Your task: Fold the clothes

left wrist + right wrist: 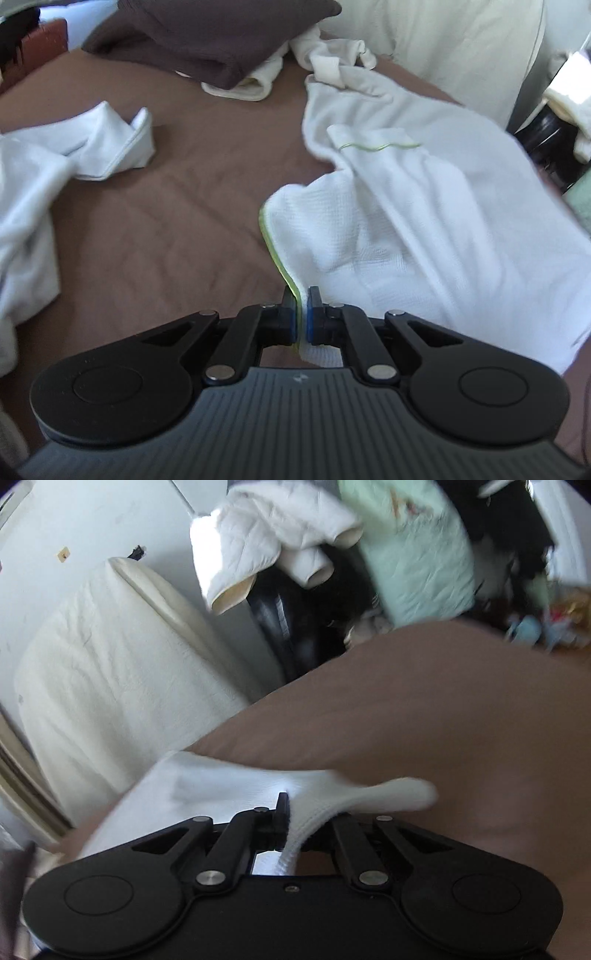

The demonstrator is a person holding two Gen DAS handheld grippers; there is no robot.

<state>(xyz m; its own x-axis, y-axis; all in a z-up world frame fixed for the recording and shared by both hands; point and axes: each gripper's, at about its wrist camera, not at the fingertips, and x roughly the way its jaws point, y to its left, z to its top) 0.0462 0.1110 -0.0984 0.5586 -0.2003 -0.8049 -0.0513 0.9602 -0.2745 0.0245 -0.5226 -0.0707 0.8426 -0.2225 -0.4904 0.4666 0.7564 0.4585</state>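
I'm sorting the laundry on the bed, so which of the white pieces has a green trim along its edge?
The white waffle-textured garment clamped in the left gripper. The crumpled white garment at left is plain white.

Soft daylight filled both views, brightest at about one o'clock, where a sunlit patch blew out on the white quilted jacket (236, 535). Motion blur smeared the right wrist view, worst toward two o'clock, while the left stayed sharper near its gripper (302, 314). Fisheye bending curved both frames' edges, with dark corners.
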